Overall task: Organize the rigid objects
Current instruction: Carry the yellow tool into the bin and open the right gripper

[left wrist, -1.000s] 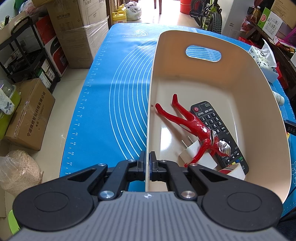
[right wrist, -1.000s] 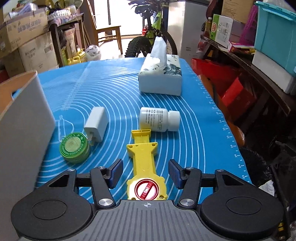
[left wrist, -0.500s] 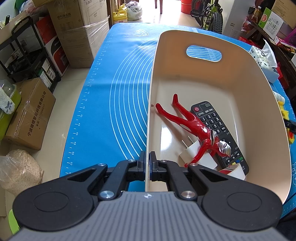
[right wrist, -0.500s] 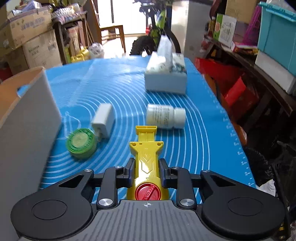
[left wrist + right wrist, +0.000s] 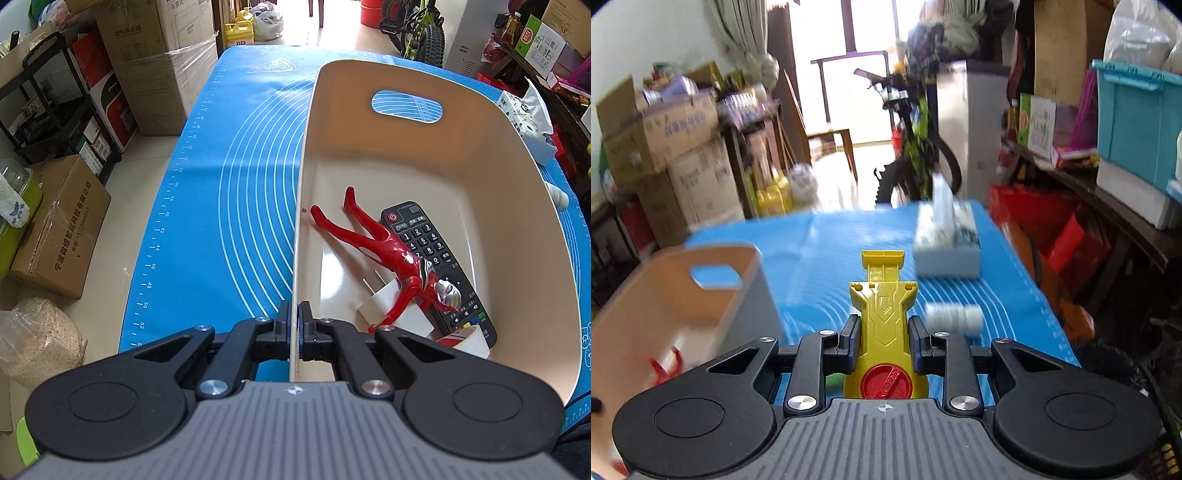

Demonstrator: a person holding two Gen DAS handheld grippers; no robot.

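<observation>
My left gripper (image 5: 294, 321) is shut on the near left rim of the cream bin (image 5: 509, 206), which stands on the blue mat (image 5: 229, 192). Inside the bin lie a red toy figure (image 5: 384, 254), a black remote (image 5: 439, 258), a white plug adapter (image 5: 384, 306) and a roll of tape (image 5: 465, 338). My right gripper (image 5: 884, 341) is shut on a yellow toy launcher (image 5: 882, 314) with a red dial, held up above the mat to the right of the bin (image 5: 683, 306). A white pill bottle (image 5: 955, 317) lies on the mat to its right.
A tissue box (image 5: 947, 247) stands at the far right of the mat (image 5: 827, 251). Cardboard boxes (image 5: 59, 225) and a sack (image 5: 33, 343) sit on the floor left of the table. A bicycle (image 5: 916, 147) and cluttered shelves (image 5: 1108, 177) lie beyond and to the right.
My right gripper closed on the yellow launcher and lifted it off the mat, tilting up so the bin's rim and room come into view. The left gripper and bin have not moved.
</observation>
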